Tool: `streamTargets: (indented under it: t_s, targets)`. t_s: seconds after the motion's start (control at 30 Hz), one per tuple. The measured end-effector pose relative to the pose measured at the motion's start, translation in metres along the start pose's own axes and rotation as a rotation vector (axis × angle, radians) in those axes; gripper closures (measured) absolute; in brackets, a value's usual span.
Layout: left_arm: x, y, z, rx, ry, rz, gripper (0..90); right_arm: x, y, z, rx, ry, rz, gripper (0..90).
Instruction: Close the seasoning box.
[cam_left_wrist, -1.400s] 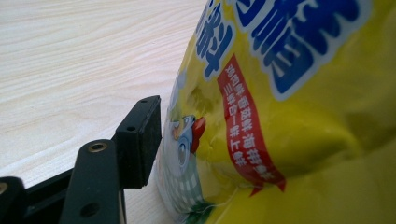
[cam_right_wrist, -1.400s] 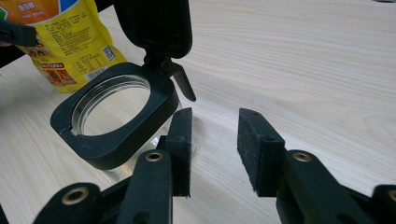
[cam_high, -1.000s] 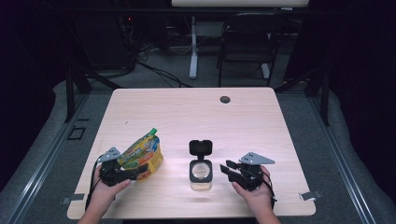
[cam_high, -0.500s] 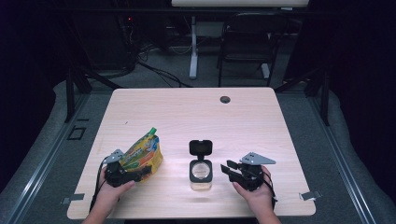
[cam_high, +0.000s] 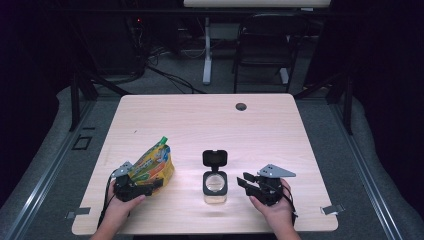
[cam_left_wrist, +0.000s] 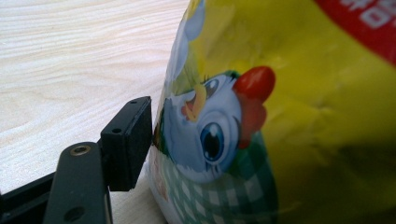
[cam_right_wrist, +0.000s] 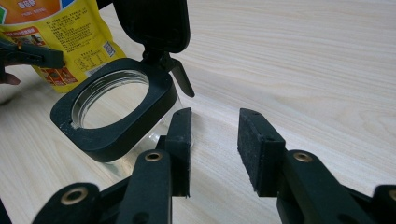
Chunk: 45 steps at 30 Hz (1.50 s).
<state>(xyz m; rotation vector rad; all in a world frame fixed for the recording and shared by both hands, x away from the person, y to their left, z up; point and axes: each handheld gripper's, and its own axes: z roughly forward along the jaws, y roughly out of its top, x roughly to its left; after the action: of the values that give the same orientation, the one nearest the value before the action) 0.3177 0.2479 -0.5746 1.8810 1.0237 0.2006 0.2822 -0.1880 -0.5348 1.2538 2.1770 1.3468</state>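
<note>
Pale wood grain covers the counter (cam_high: 200, 125), with dark floor and chair legs beyond its far edge. On the near left, the left tool (cam_high: 136, 188) is clamped on the lower part of a yellow pouch (cam_high: 152, 164), one pad (cam_left_wrist: 128, 140) pressed flat against its printed chick; the pouch stands tilted. The right tool (cam_high: 247, 182) rests near the front right with its jaws parted and nothing between them, just beside a clear jar (cam_high: 215, 186) whose black flip lid (cam_right_wrist: 154, 23) stands open between the two tools.
</note>
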Motion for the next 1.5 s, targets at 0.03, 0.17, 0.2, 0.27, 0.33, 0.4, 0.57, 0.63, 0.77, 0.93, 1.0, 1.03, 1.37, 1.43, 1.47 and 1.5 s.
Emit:
streamTargets:
  t_s: [0.03,0.17,0.2,0.27,0.33,0.4,0.57,0.63,0.77,0.93,1.0,1.03,1.37,1.43,1.47,1.5]
  targets:
    - [0.0,-0.001,0.001,-0.002,-0.001,-0.002,31.0,0.0,0.0,0.0,-0.001,0.001,0.001,65.8]
    - [0.001,-0.003,0.005,0.048,0.017,0.007,31.5,0.001,0.0,0.002,-0.002,0.0,0.002,65.7]
    - [0.002,-0.004,0.006,0.058,0.014,-0.001,31.5,0.0,0.0,0.002,-0.002,0.003,0.002,65.7]
    - [0.003,-0.005,0.008,0.06,0.003,-0.011,31.3,0.0,0.0,0.002,-0.001,0.004,0.002,65.7]
    - [0.002,-0.005,0.009,0.059,0.006,-0.008,31.4,0.0,0.0,0.002,0.0,0.003,0.002,65.7]
    - [0.002,-0.006,0.01,0.055,0.007,-0.01,31.5,0.0,0.0,0.002,0.002,0.005,0.001,65.7]
    - [0.001,-0.006,0.011,0.052,0.007,-0.009,31.6,-0.001,0.0,0.001,-0.001,0.006,0.002,65.6]
    - [0.001,-0.007,0.011,0.051,0.006,-0.011,31.6,-0.001,0.0,0.001,-0.001,0.006,0.002,65.6]
    - [0.002,-0.009,0.014,0.061,0.011,-0.014,32.0,-0.001,0.0,0.001,-0.001,0.006,0.002,65.6]
    - [0.001,-0.009,0.014,0.062,0.015,-0.012,32.5,0.0,0.0,0.001,0.003,0.004,-0.002,65.5]
    - [0.001,-0.009,0.014,0.06,0.018,-0.011,32.6,0.0,0.0,0.001,0.001,0.007,0.002,65.5]
    - [0.0,-0.009,0.014,0.06,0.018,-0.011,32.7,-0.001,0.0,0.001,0.003,0.005,-0.002,65.5]
    - [0.0,-0.008,0.015,0.062,0.021,-0.008,33.6,0.0,0.0,0.001,-0.008,0.006,0.007,65.3]
    - [0.0,-0.008,0.015,0.064,0.026,-0.006,33.9,0.0,0.0,0.001,-0.009,0.006,0.008,65.3]
    - [0.0,-0.008,0.015,0.064,0.026,-0.006,34.0,0.0,0.0,0.001,-0.003,0.006,0.003,65.3]
    - [0.0,-0.008,0.015,0.064,0.027,-0.006,34.2,0.0,0.0,0.001,-0.003,0.006,0.004,65.3]
